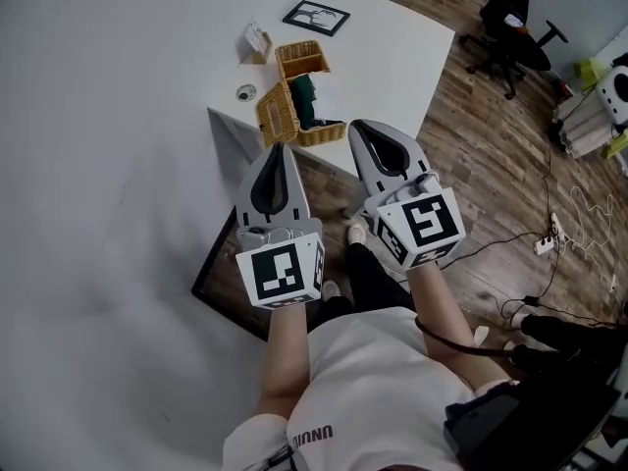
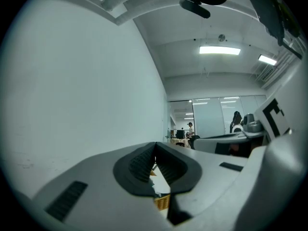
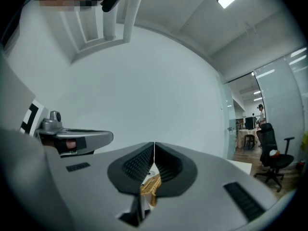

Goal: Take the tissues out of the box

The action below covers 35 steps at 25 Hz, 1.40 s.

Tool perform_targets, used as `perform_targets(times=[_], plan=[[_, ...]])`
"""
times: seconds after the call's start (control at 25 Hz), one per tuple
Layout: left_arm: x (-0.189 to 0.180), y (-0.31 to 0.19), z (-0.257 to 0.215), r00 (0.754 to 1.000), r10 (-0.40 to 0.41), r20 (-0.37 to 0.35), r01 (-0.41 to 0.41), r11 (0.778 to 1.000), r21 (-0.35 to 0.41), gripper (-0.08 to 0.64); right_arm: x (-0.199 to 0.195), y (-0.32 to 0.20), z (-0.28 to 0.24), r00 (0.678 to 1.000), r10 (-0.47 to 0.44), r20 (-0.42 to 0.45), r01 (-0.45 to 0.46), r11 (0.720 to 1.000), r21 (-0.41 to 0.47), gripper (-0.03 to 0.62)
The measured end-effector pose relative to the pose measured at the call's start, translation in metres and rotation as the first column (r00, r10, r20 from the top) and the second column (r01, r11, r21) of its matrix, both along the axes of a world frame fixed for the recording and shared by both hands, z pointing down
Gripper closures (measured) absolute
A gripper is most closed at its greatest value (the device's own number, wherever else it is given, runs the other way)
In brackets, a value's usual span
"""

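We record the woven wicker box at upper centre of the head view, standing near the front corner of the white table with its lid part thrown open and something dark green showing inside; we cannot make out individual tissues. Just left of the box lies a small round object. Above it stands a small pale card holder, and further up a black-framed picture lies flat. Both tools are at frame centre, below the box and apart from it. The left gripper has its jaws pressed together with nothing between them, and the right gripper is likewise closed and empty. Each gripper view shows a sliver of wicker behind the closed pads. A black office chair stands on the wooden floor at upper right.
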<state>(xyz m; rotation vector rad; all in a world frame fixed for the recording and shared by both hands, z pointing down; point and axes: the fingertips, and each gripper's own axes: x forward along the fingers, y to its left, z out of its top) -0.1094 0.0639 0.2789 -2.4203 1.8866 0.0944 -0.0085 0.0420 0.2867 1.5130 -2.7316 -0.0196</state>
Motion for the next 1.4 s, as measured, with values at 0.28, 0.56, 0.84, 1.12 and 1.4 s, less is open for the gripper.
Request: perform_targets(times=[0.28, 0.56, 0.84, 1.12, 1.4], plan=[[0.002, -0.047, 0.009, 0.999, -0.041, 0.005, 0.041, 0.999, -0.033, 0.546, 0.001, -0.048, 0.010, 0.999, -0.042, -0.001, 0.042, 0.999, -0.017, 0.572], [0.017, -0.110, 0.027, 0.999, -0.045, 0.009, 0.046, 0.993, -0.109, 0.546, 0.016, -0.107, 0.010, 0.997, -0.069, 0.031, 0.070, 0.997, -0.027, 0.572], [0.028, -0.159, 0.047, 0.996, -0.093, 0.011, 0.094, 0.981, -0.172, 0.546, 0.031, -0.160, 0.021, 0.995, -0.094, 0.043, 0.096, 0.993, -0.065, 0.572], [0.034, -0.187, 0.086, 0.995, -0.092, -0.044, 0.076, 0.958, -0.276, 0.541, 0.032, -0.188, 0.027, 0.985, -0.169, 0.022, 0.170, 0.983, -0.071, 0.572], [0.039, -0.199, 0.122, 0.995, -0.087, -0.050, 0.059, 0.911, -0.408, 0.444, 0.039, -0.206, 0.040, 0.981, -0.189, 0.040, 0.192, 0.975, -0.110, 0.572]])
